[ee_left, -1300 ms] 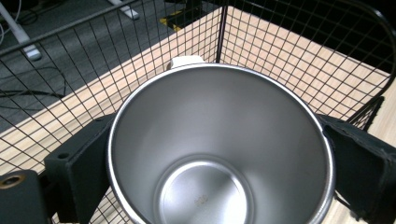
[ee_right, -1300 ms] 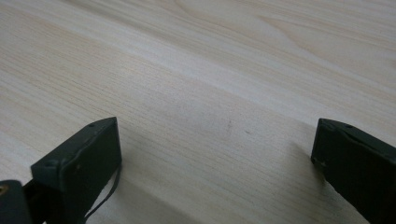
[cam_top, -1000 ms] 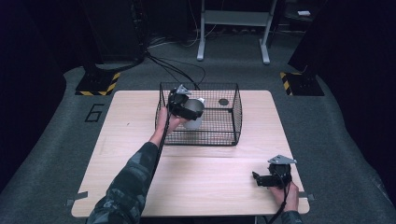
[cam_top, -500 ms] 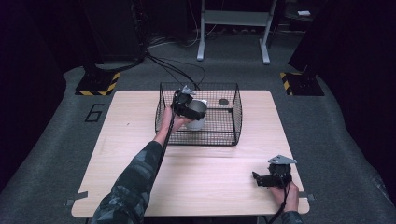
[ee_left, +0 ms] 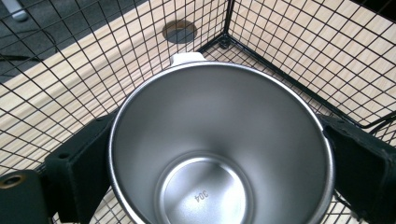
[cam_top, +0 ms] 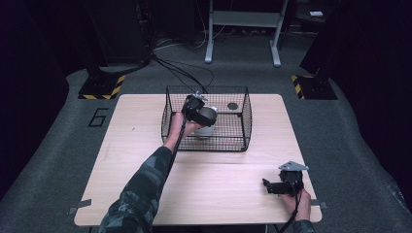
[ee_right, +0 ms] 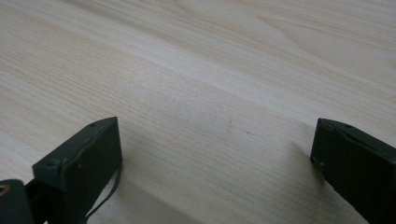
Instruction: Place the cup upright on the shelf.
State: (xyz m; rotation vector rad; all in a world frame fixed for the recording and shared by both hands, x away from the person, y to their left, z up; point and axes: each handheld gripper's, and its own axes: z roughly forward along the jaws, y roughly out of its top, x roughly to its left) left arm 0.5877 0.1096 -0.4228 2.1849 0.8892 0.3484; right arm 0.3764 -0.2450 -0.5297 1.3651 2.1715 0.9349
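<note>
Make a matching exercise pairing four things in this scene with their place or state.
Things:
1. steel cup
2. wire basket
3. right gripper
4. dark disc

Places or states:
A. open, above bare table
B. on the basket floor near a corner
C. clamped in the left gripper
D. stands on the wooden table

Pairs: 1-C, 2-D, 3-A, 4-B

A wire basket [cam_top: 243,121] sits on the wooden table [cam_top: 121,160].

From above we look forward and down on the table [cam_top: 145,184]; the left tool's [ee_left: 219,154] camera sits close inside the wire basket [cam_top: 245,114] at 12 o'clock — the right tool's [ee_right: 215,154] camera skims the table close — both scenes the high view shares.
</note>
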